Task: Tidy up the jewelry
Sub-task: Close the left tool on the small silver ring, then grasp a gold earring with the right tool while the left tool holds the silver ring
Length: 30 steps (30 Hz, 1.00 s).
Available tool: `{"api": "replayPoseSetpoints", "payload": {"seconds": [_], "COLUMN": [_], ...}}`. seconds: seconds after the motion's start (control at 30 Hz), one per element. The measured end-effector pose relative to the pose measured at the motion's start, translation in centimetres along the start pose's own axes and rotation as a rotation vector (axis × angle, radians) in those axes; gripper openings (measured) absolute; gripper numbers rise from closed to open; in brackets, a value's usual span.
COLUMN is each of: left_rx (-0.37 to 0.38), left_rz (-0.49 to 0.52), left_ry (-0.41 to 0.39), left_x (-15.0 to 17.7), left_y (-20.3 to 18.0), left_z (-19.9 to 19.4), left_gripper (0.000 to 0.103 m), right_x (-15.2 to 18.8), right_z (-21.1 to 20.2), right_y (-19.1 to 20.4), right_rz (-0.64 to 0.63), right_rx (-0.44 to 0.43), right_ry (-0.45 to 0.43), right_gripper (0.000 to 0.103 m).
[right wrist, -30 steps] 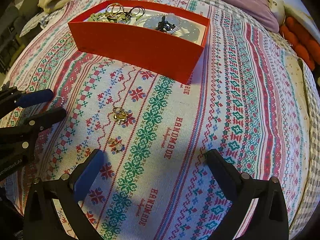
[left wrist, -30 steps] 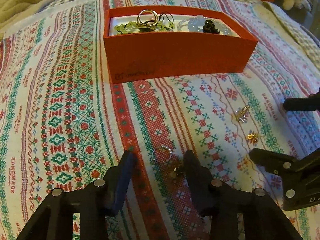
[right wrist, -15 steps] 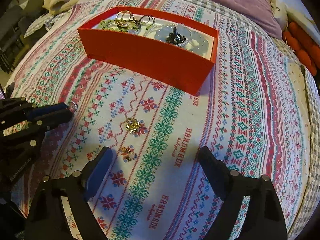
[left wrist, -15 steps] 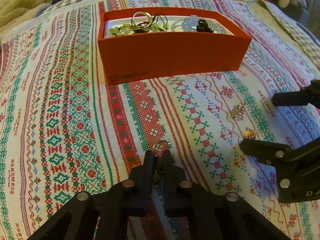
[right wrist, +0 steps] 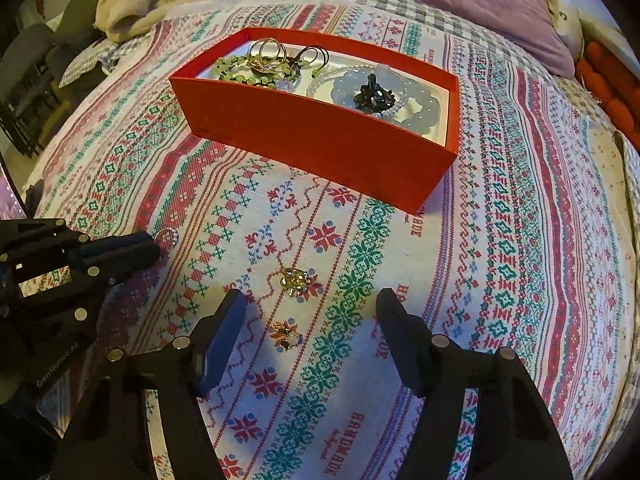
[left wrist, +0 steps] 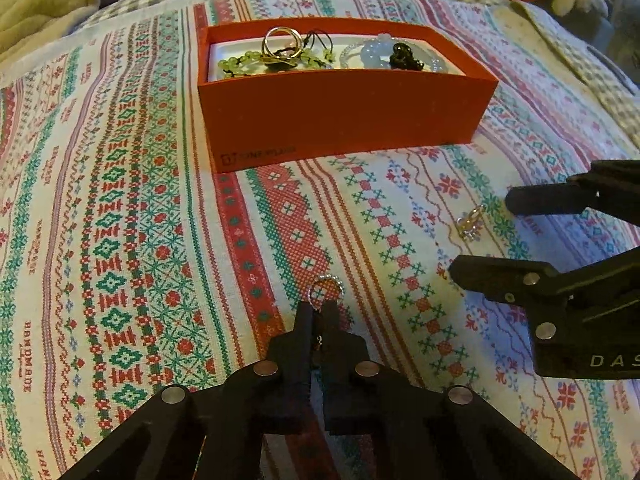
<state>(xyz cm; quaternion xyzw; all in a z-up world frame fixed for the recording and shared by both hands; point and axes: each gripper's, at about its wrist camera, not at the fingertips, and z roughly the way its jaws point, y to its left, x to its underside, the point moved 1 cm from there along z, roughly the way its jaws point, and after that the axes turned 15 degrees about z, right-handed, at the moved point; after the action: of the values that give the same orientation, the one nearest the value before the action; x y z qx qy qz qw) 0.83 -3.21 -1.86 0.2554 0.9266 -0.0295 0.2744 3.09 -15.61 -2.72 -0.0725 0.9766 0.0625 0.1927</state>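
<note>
Silver, beaded, a small ring [left wrist: 326,289] lies on the patterned cloth [left wrist: 120,240], pinched at its near edge by the closed left gripper [left wrist: 318,314]. At two o'clock, two gold pieces [right wrist: 295,280] [right wrist: 285,333] lie loose; the right gripper [right wrist: 310,308], jaws just narrowing yet apart, straddles the nearer, gripping nothing. Red box [left wrist: 340,120] at twelve o'clock holds bracelets.
</note>
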Motion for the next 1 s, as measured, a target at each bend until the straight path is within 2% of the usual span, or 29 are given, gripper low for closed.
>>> {"api": "replayPoseSetpoints", "payload": {"seconds": [0.03,0.1,0.17,0.2,0.37,0.43,0.57,0.83,1.0], "left_rx": [0.003,0.019,0.020,0.014,0.036,0.037,0.031,0.026,0.033], "left_rz": [0.007,0.027,0.043,0.051,0.035,0.018,0.019,0.044,0.035], "left_ry": [0.001,-0.008,-0.010,-0.007,-0.012,-0.017,-0.018,-0.019,-0.017], "left_x": [0.0,-0.1,-0.3,-0.4,-0.7,-0.7,-0.6,-0.5,-0.5], "left_y": [-0.1,-0.5,-0.8,-1.0,-0.4,-0.2,0.0,-0.3,-0.2], "left_z": [0.0,0.0,0.1,0.2,0.9,1.0,0.9,0.3,-0.1], "left_gripper": [0.012,0.034,0.042,0.042,0.041,0.036,0.012,0.011,0.011], "right_x": [0.0,0.0,0.0,0.0,0.1,0.1,0.2,0.1,0.0], "right_z": [0.0,0.0,0.0,0.1,0.0,0.0,-0.2,-0.4,-0.2], "right_y": [0.0,0.0,0.0,0.0,-0.1,-0.1,-0.2,-0.1,0.2], "right_rz": [0.000,-0.002,-0.001,0.000,-0.002,0.001,0.005,0.010,0.009], "right_rx": [0.000,0.000,-0.001,-0.001,-0.003,-0.005,-0.006,-0.025,-0.051], "right_ry": [0.000,0.000,0.000,0.002,0.002,0.002,0.000,-0.003,-0.001], "right_gripper": [0.070,0.070,0.070,0.070,0.070,0.070,0.066,0.052,0.049]}}
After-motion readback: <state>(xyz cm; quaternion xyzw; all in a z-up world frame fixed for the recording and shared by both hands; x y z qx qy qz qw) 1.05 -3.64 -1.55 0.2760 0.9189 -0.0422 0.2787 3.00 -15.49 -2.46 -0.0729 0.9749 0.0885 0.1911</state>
